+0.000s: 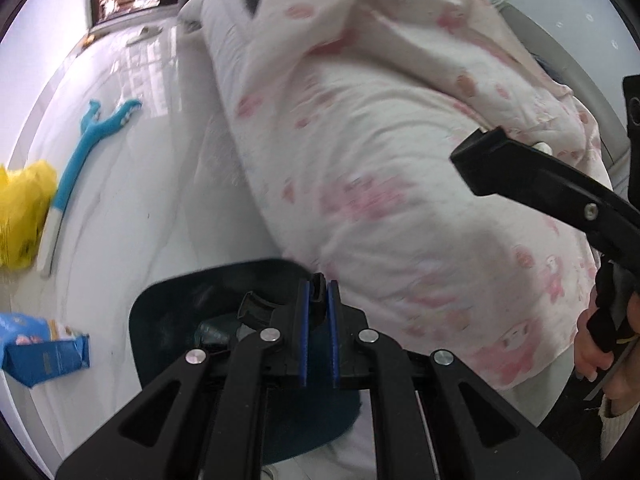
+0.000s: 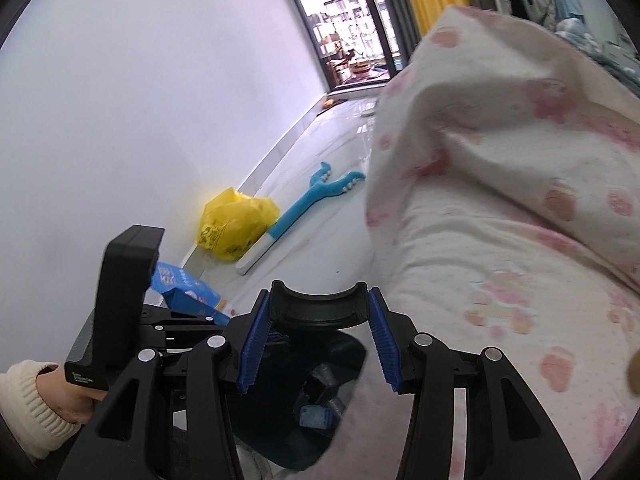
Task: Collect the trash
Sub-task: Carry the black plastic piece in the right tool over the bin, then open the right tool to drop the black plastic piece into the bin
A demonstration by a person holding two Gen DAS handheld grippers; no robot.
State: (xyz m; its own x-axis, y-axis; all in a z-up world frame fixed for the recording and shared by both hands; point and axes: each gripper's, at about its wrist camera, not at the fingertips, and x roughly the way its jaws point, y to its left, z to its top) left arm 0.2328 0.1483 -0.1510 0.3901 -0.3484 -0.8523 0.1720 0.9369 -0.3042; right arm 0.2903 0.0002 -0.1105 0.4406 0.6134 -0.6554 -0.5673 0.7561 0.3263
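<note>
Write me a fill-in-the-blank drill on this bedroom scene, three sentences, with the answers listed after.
1. The crumpled plastic bag lying by the wall is ____ in colour.
2. The long toy on the floor next to that bag is mostly ____.
3. The quilt on the bed is white with ____ prints.

Missing words: yellow; blue; pink
</note>
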